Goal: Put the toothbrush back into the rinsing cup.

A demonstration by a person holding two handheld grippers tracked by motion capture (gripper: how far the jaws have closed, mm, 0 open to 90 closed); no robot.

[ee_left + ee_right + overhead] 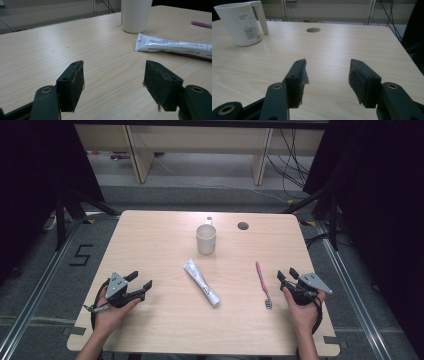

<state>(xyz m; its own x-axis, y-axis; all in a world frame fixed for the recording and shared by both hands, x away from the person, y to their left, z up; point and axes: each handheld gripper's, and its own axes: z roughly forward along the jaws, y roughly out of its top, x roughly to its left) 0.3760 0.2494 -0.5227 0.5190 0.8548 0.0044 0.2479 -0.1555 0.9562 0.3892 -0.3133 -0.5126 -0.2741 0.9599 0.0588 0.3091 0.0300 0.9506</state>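
Observation:
A white mug (206,238) stands upright at the table's middle back, its handle turned away from me. In front of it a white toothpaste tube (201,282) lies slantwise. A pink toothbrush (263,283) lies to the right of the tube, bristles toward me. My left gripper (139,280) rests open at the front left, holding nothing; its view shows the mug (136,15), the tube (172,46) and the toothbrush tip (201,24) beyond it. My right gripper (287,274) rests open at the front right, just right of the toothbrush, with the mug (243,23) far off to its left.
The wooden table (150,245) has a round cable hole (243,226) at the back right, which shows as the hole (313,30) in the right gripper view. Dark curtains flank both sides. Cables lie on the floor behind the table, near wooden furniture legs.

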